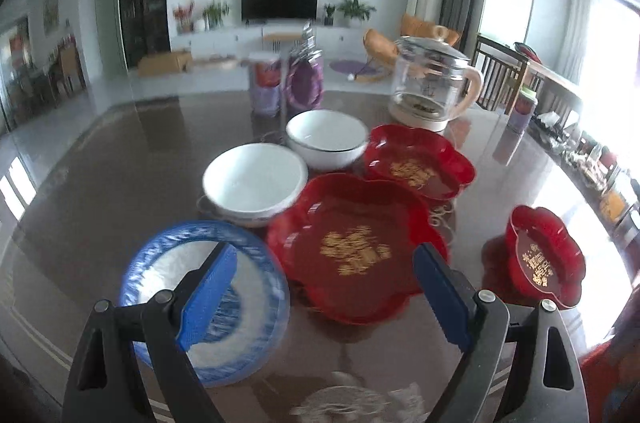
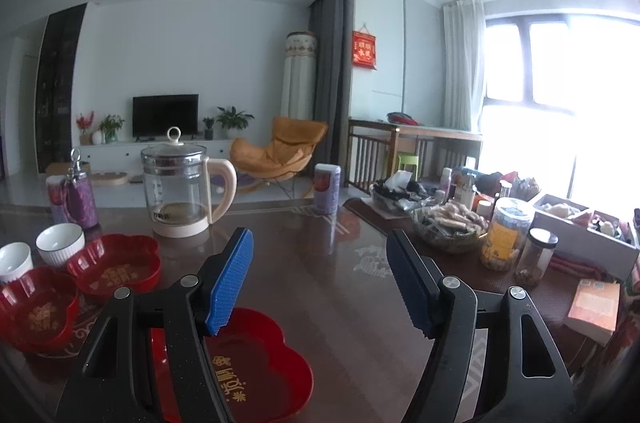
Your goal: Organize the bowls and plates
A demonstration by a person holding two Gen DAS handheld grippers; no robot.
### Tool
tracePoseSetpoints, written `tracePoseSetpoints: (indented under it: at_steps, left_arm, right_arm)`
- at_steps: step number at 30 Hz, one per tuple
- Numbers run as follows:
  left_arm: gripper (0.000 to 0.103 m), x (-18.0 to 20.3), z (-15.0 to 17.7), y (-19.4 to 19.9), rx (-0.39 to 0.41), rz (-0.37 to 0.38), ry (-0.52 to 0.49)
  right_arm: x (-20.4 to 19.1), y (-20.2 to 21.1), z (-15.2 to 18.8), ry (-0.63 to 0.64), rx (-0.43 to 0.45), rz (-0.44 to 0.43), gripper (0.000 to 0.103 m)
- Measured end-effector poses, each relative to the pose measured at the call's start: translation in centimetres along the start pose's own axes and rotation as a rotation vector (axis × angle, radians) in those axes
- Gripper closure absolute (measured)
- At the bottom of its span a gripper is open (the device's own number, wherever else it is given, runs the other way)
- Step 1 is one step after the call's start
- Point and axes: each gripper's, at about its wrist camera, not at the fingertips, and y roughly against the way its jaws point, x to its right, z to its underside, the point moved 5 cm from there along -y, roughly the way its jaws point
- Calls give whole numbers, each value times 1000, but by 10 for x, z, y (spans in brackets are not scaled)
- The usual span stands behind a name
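In the left wrist view my left gripper (image 1: pixel 324 287) is open and empty above the table. Its left finger is over a blue-rimmed plate (image 1: pixel 160 263). A large red flower-shaped plate (image 1: pixel 356 247) lies between the fingers. Behind it are two white bowls (image 1: pixel 254 179) (image 1: pixel 326 133), a second red plate (image 1: pixel 420 163) and, to the right, a third red plate (image 1: pixel 544 255). In the right wrist view my right gripper (image 2: pixel 320 279) is open and empty above a red plate (image 2: pixel 260 379). Two red plates (image 2: pixel 120 267) (image 2: pixel 38 307) and two white bowls (image 2: pixel 60 243) (image 2: pixel 14 261) lie at the left.
A glass kettle (image 1: pixel 434 83) (image 2: pixel 180 183) stands behind the dishes, with a purple canister (image 1: pixel 264 83) and a utensil holder (image 1: pixel 306 79) to its left. Jars (image 2: pixel 506 235), snack trays, boxes and a book (image 2: pixel 594 309) crowd the table's right side.
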Motion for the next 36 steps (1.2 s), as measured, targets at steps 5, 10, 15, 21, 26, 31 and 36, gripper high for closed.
tracePoseSetpoints:
  at_steps: [5, 10, 15, 21, 26, 31, 36]
  left_arm:
    - [14, -67, -23, -22, -131, 49, 111]
    - [14, -73, -30, -57, -240, 49, 28]
    - [15, -54, -28, -83, -329, 56, -39]
    - [15, -43, -26, -84, -354, 77, -29]
    - [15, -36, -26, -83, -351, 74, -59]
    - [15, -28, -26, -88, -353, 72, -90]
    - [16, -9, -19, -98, -377, 90, -145]
  right_arm:
    - [-38, -5, 3, 84, -64, -115, 30]
    - [-120, -11, 15, -44, -373, -499, 30]
    - [-212, -42, 53, -57, -737, -664, 30]
    - [-252, -73, 89, 10, -897, -611, 33]
    - [-258, -84, 110, 59, -963, -564, 68]
    - [-250, -71, 111, 193, -941, -513, 85]
    - [-223, -52, 110, 262, -938, -496, 88]
